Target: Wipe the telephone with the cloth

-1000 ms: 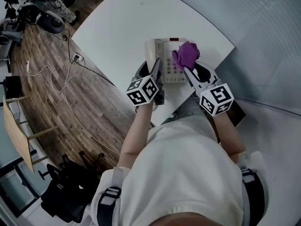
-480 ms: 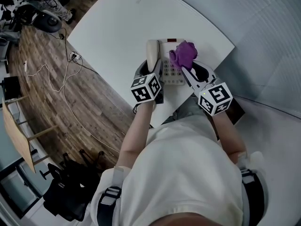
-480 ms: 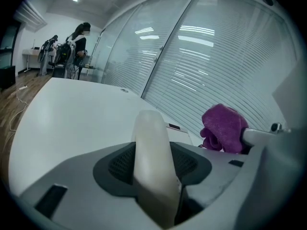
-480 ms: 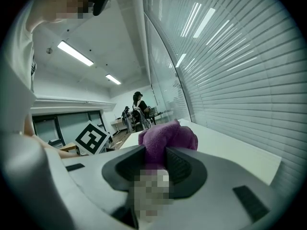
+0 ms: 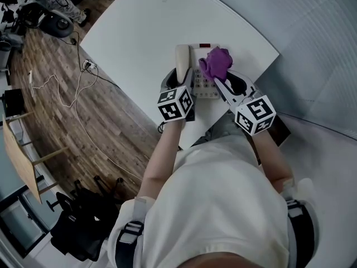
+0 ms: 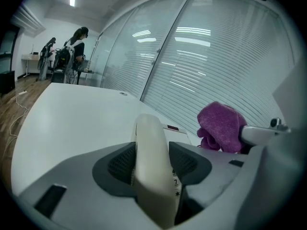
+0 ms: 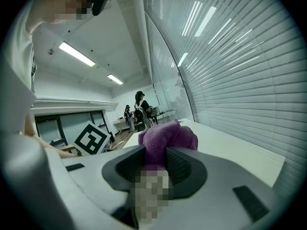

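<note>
White desk [image 5: 134, 32] with a curved edge; wood floor [image 5: 50, 110] off to the left, glass wall with blinds [image 6: 216, 47] behind.

Head view: the telephone [image 5: 205, 89] sits directly ahead of both hand-held grippers, close to the desk's near edge.

The left hand-held gripper [image 6: 153, 164] is clamped on the cream handset [image 6: 151, 138]. The handset's long axis runs straight out along the jaws, away from me. Only this gripper's view shows keypad digits just right of the handset. I cannot tell whether the handset is off its cradle.

The right hand-held gripper [image 7: 156, 164] is closed on the purple cloth [image 7: 168, 138], which is bunched and bulges past the jaw tips. The head view places the cloth over the telephone's far right part. The right gripper view alone shows the ceiling lights [image 7: 76, 54].
</note>
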Action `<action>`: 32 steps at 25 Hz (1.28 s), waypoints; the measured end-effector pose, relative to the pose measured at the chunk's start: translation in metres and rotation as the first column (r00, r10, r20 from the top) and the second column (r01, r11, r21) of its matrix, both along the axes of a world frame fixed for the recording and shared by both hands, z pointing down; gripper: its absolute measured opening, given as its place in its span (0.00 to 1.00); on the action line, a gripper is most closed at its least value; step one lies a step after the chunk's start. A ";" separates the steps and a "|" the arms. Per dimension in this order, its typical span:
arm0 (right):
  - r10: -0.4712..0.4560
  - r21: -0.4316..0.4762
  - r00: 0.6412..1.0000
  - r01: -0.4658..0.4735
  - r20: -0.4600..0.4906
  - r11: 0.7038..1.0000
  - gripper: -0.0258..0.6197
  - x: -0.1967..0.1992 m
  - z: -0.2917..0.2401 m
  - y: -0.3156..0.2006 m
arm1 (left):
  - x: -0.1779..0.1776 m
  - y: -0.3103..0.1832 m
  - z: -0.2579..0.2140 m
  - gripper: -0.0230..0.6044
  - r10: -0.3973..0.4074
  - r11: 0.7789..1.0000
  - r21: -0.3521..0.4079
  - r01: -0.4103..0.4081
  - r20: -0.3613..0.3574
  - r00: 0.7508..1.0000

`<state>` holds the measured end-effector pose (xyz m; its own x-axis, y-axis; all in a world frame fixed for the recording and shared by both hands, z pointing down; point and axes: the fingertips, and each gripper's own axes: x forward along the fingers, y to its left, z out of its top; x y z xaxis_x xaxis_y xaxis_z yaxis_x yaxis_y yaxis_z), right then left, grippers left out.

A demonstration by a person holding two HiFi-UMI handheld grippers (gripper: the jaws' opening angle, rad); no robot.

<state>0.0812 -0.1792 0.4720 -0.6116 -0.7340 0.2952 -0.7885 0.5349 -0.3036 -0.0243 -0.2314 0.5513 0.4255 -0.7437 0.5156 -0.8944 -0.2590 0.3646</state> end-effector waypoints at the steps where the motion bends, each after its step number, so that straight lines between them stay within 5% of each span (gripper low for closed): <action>1: -0.001 0.001 1.000 0.001 -0.001 1.000 0.24 0.000 0.000 0.001 | 0.000 0.001 -0.002 0.39 0.003 1.000 0.009 -0.003 -0.003 1.000; 8: -0.011 0.008 1.000 0.012 -0.012 1.000 0.24 -0.009 -0.006 0.012 | -0.012 0.019 -0.019 0.39 -0.032 0.999 0.022 0.033 -0.065 0.997; 13: -0.024 0.027 1.000 0.025 -0.014 0.999 0.24 -0.023 -0.010 0.025 | -0.025 0.045 -0.026 0.26 -0.058 0.998 0.002 0.059 -0.143 0.988; 21: -0.062 0.042 0.998 0.062 -0.020 0.997 0.24 -0.054 -0.021 0.053 | -0.047 0.088 -0.041 0.10 -0.055 0.998 0.002 0.056 -0.162 0.985; 32: -0.066 0.056 0.997 0.069 -0.039 0.996 0.24 -0.071 -0.032 0.091 | -0.058 0.138 -0.059 0.07 -0.020 1.000 0.002 0.021 -0.173 0.985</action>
